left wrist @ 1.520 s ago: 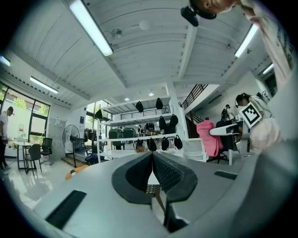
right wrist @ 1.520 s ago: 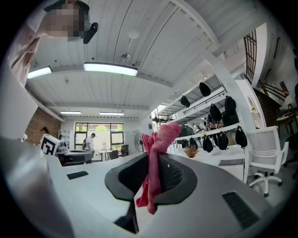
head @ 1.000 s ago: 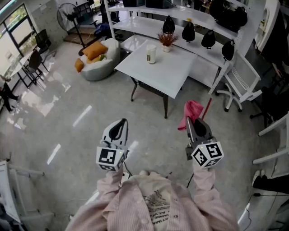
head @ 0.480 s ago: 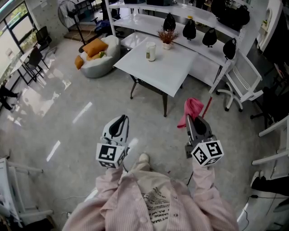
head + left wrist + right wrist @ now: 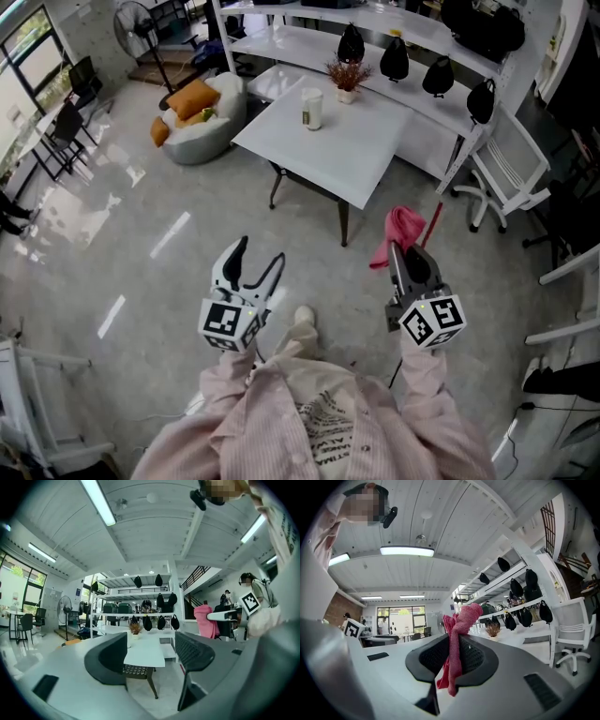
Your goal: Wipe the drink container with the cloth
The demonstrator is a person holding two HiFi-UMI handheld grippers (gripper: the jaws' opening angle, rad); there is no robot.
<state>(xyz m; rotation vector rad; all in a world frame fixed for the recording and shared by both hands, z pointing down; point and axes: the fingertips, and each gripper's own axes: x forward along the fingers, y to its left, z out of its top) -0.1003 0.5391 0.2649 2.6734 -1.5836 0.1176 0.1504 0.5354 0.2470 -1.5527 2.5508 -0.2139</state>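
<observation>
Your left gripper [image 5: 260, 253] is held out low in front of you, its jaws opening with nothing between them. Your right gripper [image 5: 409, 251] sits level beside it, well apart, jaws clamped on the pink cloth [image 5: 401, 228]. Both pink-sleeved forearms [image 5: 424, 373] reach forward

My head camera looks steeply down at the distant counter [image 5: 347, 155]. My left gripper [image 5: 260, 251] and right gripper [image 5: 405, 253] cameras look level toward it.

Pink cloth [image 5: 402, 231], bunched, clamped in right gripper [image 5: 408, 255]; pale drink container [image 5: 312, 109] upright on white table [image 5: 361, 155].
</observation>
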